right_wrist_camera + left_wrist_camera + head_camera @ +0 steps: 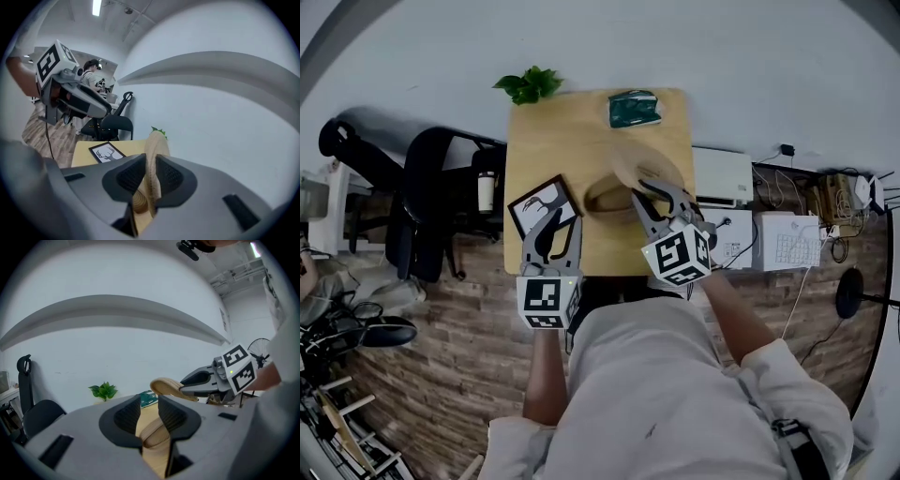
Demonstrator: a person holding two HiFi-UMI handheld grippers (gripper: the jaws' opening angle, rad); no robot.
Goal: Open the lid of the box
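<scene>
A round woven box [607, 199] stands on the wooden table [572, 131]. Its woven lid [642, 164] is tilted up off the box, and my right gripper [652, 199] is shut on the lid's rim. In the right gripper view the lid [154, 154] stands on edge, pinched between the pads of that gripper [149, 176]. My left gripper [551, 217] hovers over a framed deer picture [542, 204], left of the box and apart from it. Its jaws stand slightly apart with nothing between them [149, 416]. Past them lie the box [157, 434] and the raised lid [166, 387].
A small plant [529, 84] sits at the table's far left corner and a green book [634, 109] at the far edge. Dark office chairs [427, 202] and a white mug [487, 190] are on the left. White units [722, 173] and cables stand on the right.
</scene>
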